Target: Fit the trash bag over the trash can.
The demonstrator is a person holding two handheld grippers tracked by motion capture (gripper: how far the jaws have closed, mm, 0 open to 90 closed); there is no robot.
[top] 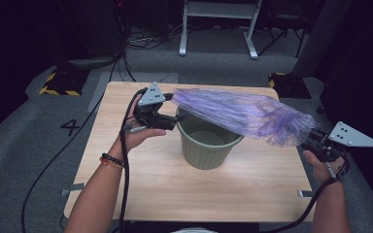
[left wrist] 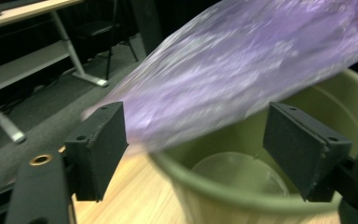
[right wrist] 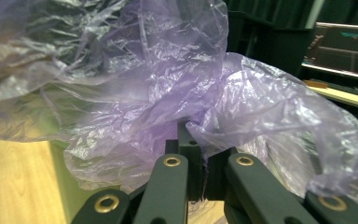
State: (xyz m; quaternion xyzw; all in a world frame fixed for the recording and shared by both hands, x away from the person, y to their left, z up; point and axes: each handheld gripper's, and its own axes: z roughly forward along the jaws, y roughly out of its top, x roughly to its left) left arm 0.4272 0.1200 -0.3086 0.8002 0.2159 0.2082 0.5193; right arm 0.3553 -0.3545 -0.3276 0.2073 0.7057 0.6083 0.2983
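A crinkled, see-through purple plastic bag (top: 243, 115) stretches in the air over an olive-green bin (top: 208, 143) on the wooden table (top: 252, 189). My right gripper (top: 311, 138), off the table's right edge, is shut on the bag's right end; in the right gripper view the jaws (right wrist: 196, 140) pinch the film (right wrist: 135, 93). My left gripper (top: 172, 114) is at the bag's left end, by the bin's far-left rim. In the left gripper view its jaws (left wrist: 196, 135) stand wide apart, the bag (left wrist: 242, 79) runs just beyond them, untouched by the pads, and the bin's rim (left wrist: 242, 196) lies below.
Cables trail from both grippers off the table's near edge. Yellow-and-black blocks (top: 58, 81) sit on the grey carpet at the table's far corners. A white desk frame (top: 218, 26) stands further back. The bin looks empty inside.
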